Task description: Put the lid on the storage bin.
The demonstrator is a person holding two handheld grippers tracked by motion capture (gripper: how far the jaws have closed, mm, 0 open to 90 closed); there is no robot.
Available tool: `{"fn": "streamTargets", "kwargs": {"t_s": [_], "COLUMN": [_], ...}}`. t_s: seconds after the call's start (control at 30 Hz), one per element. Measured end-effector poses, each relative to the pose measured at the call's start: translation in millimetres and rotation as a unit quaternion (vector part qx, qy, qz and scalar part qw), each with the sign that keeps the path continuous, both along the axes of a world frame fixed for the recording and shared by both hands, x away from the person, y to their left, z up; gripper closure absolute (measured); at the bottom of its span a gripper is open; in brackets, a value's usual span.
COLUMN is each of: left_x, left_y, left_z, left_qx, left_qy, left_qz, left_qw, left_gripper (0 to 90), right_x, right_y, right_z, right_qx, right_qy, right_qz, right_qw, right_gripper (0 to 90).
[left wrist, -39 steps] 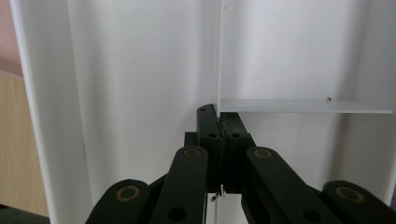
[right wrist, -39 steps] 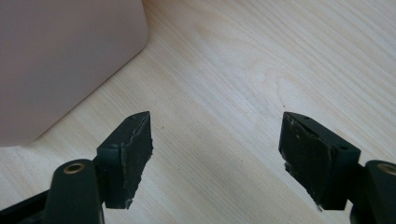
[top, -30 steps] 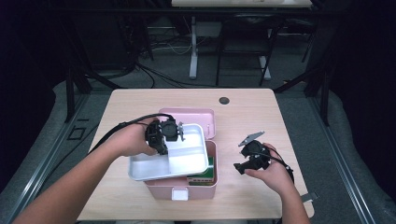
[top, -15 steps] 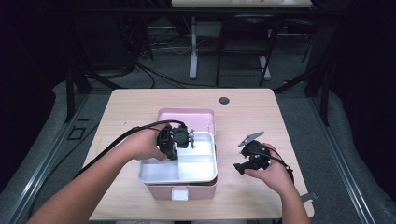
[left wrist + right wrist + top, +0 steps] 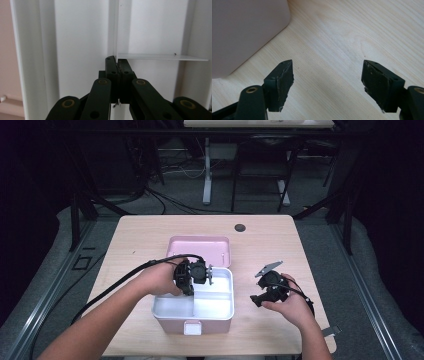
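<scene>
**Tray is sitting in the box, and your left claw has it**

Your left claw is pinched tight on a thin wall of the white tray. In the left gripper view the black jaws meet on that thin white edge, right where a cross wall joins it. The tray lies in the top of the pink box, with its long side running left to right across the table. It looks level and all the way down, though your hand hides the back edge, so I can't be sure.

The tray is right under your left claw, so that hand is the one to let go and lift straight up (no sideways pull, or the tray may tip).

Your right claw stands wide open with nothing in it, low over the bare wood just right of the box. The pink lid lies behind the box.
</scene>
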State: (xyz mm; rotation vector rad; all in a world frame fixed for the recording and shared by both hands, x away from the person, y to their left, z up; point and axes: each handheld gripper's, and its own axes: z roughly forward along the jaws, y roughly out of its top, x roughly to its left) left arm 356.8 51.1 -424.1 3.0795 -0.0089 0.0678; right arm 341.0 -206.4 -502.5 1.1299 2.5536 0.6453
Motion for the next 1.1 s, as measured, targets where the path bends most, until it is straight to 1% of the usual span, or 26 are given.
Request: {"fn": "streamTargets", "kwargs": {"t_s": [0.03, 0.1, 0.23, 0.27, 0.3, 0.33, 0.37, 0.4, 0.43, 0.47, 0.53, 0.57, 0.63, 0.67, 0.73, 0.8, 0.83, 0.87, 0.93, 0.97, 1.0, 1.03, 1.1], "left_x": [-0.1, 0.3, 2.2, 2.4, 2.4, 2.5, 2.6, 2.7, 2.7, 2.6, 2.5, 2.3, 1.9, 2.2, 2.4, 2.4, 2.1, 2.1, 2.2, 2.3, 2.1, 1.9, 1.9], "left_y": [-0.3, -0.8, 0.6, 1.1, 1.2, 1.0, 0.9, 0.7, 0.7, 0.8, 0.7, 0.3, -0.9, -0.9, -1.1, -1.4, -1.6, -1.9, -2.2, -2.7, -3.4, -4.0, -3.7], "left_z": [-0.9, -2.8, -8.1, -9.3, -10.0, -11.0, -11.9, -12.6, -13.1, -13.3, -14.0, -15.1, -15.3, -15.3, -15.3, -15.3, -15.7, -15.8, -16.0, -16.0, -15.8, -15.8, -16.1], "left_qx": [0.001, 0.003, -0.004, -0.007, -0.006, -0.006, -0.007, -0.005, -0.005, -0.006, -0.006, -0.004, 0.002, 0.002, 0.003, 0.004, 0.003, 0.004, 0.004, 0.006, 0.009, 0.011, 0.009], "left_qy": [-0.001, 0.000, 0.007, 0.008, 0.009, 0.009, 0.009, 0.010, 0.010, 0.010, 0.009, 0.008, 0.006, 0.007, 0.008, 0.007, 0.007, 0.007, 0.008, 0.009, 0.008, 0.008, 0.007], "left_qz": [0.001, -0.001, 0.003, 0.006, 0.004, 0.006, 0.007, 0.008, 0.009, 0.008, 0.008, 0.008, 0.006, 0.008, 0.009, 0.007, 0.009, 0.009, 0.011, 0.012, 0.013, 0.014, 0.014], "left_qw": [1.0000, 1.0000, 1.0000, 0.9999, 0.9999, 0.9999, 0.9999, 0.9999, 0.9999, 0.9999, 0.9999, 0.9999, 1.0000, 0.9999, 0.9999, 0.9999, 0.9999, 0.9999, 0.9999, 0.9999, 0.9998, 0.9998, 0.9998], "left_gripper": [89.0, 89.0, 88.9, 88.8, 88.8, 88.8, 88.7, 88.5, 88.4, 88.4, 88.3, 88.2, 87.9, 87.9, 87.8, 87.8, 87.7, 87.7, 87.6, 87.5, 87.2, 87.2, 87.1], "right_x": [0.1, 0.3, 0.9, 1.1, 1.3, 1.5, 1.9, 2.1, 2.4, 2.7, 2.8, 2.6, 3.0, 3.7, 5.5, 6.9, 7.3, 7.9, 10.0, 10.8, 11.5, 12.3, 13.6], "right_y": [-0.4, -0.8, -1.1, -0.8, -0.8, -0.9, -0.7, -0.6, -0.4, -0.1, 0.0, 0.2, 0.9, 1.1, 2.1, 3.1, 3.6, 3.5, 2.3, 1.4, 1.0, 0.4, 0.5], "right_z": [1.1, 0.7, -0.3, -1.8, -2.4, -2.4, -4.1, -4.0, -4.5, -5.9, -6.0, -5.2, -6.2, -6.8, -8.7, -11.5, -12.5, -13.2, -13.9, -12.8, -13.0, -12.5, -12.1], "right_qx": [-0.005, -0.006, -0.005, -0.001, -0.002, -0.005, 0.000, -0.007, -0.006, 0.000, 0.008, 0.007, 0.011, 0.008, 0.005, 0.000, -0.001, 0.005, 0.009, 0.009, 0.018, 0.019, 0.038], "right_qy": [0.007, 0.007, 0.007, 0.003, 0.003, 0.008, 0.006, 0.010, 0.011, 0.008, 0.017, 0.020, 0.011, 0.009, 0.007, 0.010, 0.012, 0.013, 0.007, 0.011, 0.005, 0.003, 0.011], "right_qz": [0.000, -0.001, -0.002, -0.004, -0.005, -0.004, -0.004, -0.004, -0.005, -0.008, -0.006, -0.005, -0.009, -0.011, -0.015, -0.016, -0.023, -0.027, -0.032, -0.037, -0.042, -0.047, -0.044], "right_qw": [1.0000, 1.0000, 1.0000, 1.0000, 1.0000, 0.9999, 1.0000, 0.9999, 0.9999, 0.9999, 0.9998, 0.9998, 0.9998, 0.9999, 0.9998, 0.9998, 0.9997, 0.9996, 0.9994, 0.9992, 0.9989, 0.9987, 0.9982], "right_gripper": [25.7, 25.7, 25.7, 25.8, 26.1, 26.5, 26.9, 27.2, 27.4, 27.9, 30.7, 30.7, 30.7, 30.7, 31.6, 34.3, 34.5, 34.6, 35.3, 36.3, 37.7, 38.5, 39.7]}}
